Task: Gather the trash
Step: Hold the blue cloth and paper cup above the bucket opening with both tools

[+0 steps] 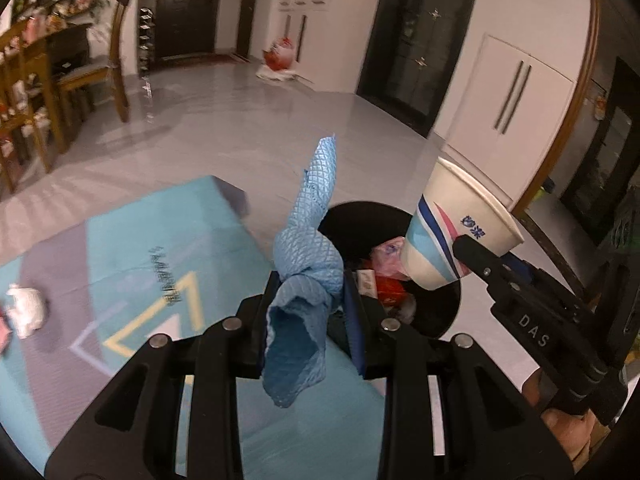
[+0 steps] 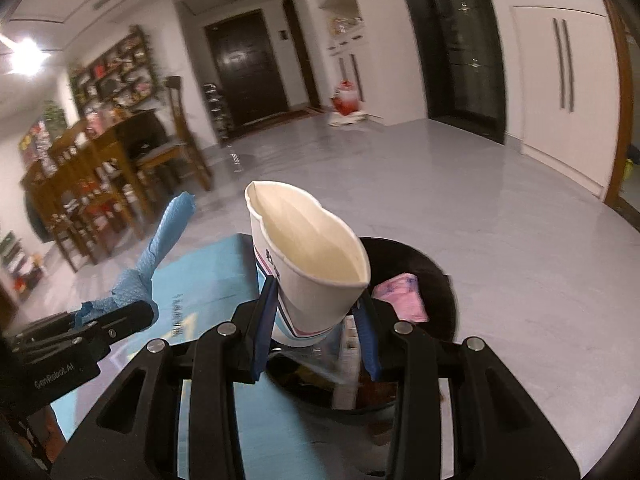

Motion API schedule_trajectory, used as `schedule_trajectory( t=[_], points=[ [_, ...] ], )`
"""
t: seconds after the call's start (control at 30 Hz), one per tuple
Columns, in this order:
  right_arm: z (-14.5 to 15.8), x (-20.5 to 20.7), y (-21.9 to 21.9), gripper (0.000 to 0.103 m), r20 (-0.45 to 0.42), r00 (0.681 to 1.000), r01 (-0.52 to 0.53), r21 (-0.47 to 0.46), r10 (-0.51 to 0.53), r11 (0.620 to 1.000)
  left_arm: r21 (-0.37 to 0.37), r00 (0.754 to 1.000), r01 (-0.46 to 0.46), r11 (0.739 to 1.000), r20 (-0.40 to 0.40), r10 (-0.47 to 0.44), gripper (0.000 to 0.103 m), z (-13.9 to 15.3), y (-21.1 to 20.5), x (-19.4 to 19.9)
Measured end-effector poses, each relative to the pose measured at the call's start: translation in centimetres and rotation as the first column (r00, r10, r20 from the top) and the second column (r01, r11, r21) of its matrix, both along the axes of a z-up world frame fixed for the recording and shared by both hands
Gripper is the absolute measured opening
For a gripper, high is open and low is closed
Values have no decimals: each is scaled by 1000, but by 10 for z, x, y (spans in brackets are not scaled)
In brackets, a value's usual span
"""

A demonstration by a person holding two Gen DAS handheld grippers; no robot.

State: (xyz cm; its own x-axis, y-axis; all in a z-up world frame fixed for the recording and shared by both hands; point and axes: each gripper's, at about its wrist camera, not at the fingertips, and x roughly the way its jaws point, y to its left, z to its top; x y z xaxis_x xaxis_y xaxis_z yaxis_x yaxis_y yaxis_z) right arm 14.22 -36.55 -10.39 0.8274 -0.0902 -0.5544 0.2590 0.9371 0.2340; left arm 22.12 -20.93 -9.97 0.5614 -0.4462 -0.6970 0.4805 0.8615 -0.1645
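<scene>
Cloth (image 1: 310,240): blue, quilted, twisted into a rope; pinched at mid-length by the left gripper (image 1: 308,300), with one end standing up and the other drooping toward the camera. In the left view it is carried at the near edge of the bin (image 1: 352,216), over the seam between bin and mat (image 1: 120,248).

Cup (image 2: 308,256): paper, striped, empty so far as the interior shows; clamped near its base by the right gripper (image 2: 316,320), the mouth squashed out of round. It is held mouth-up, tilted, above the bin.

Bin: black, round, on the floor just beside the mat; already part-filled with a pink wrapper (image 2: 402,296) and other scraps.

Step judged in hand: release of both items into the bin.

Handling notes:
- Each item should be brought squarely over the opening before the pads are spread; the cloth looks to sit nearer the rim than the cup.
- The cloth's hanging tail may catch on a finger or drape over the rim, so a lower release is advised.
- The cup, being light, is likely to bounce off the contents if dropped from high up.
- The two grippers are near each other; staggered releases would avoid contact.

Outstanding: a white wad (image 1: 26,310) lies on the mat, well apart from the bin.
</scene>
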Motion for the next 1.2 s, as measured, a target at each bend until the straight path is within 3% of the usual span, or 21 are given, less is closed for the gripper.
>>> schedule_trajectory(
  t=[0.37, 0.63, 1.2],
  points=[
    [-24, 28, -33, 38, -148, 986, 83, 52, -75, 995, -65, 978, 86, 994, -183, -97, 31, -50, -46, 41],
    [-27, 38, -33, 38, -191, 979, 82, 46, -72, 996, -13, 972, 124, 992, -198, -124, 31, -71, -76, 45],
    [-34, 51, -34, 38, -246, 966, 88, 33, -77, 996, 55, 975, 122, 991, -193, -110, 32, -84, -98, 54]
  ],
)
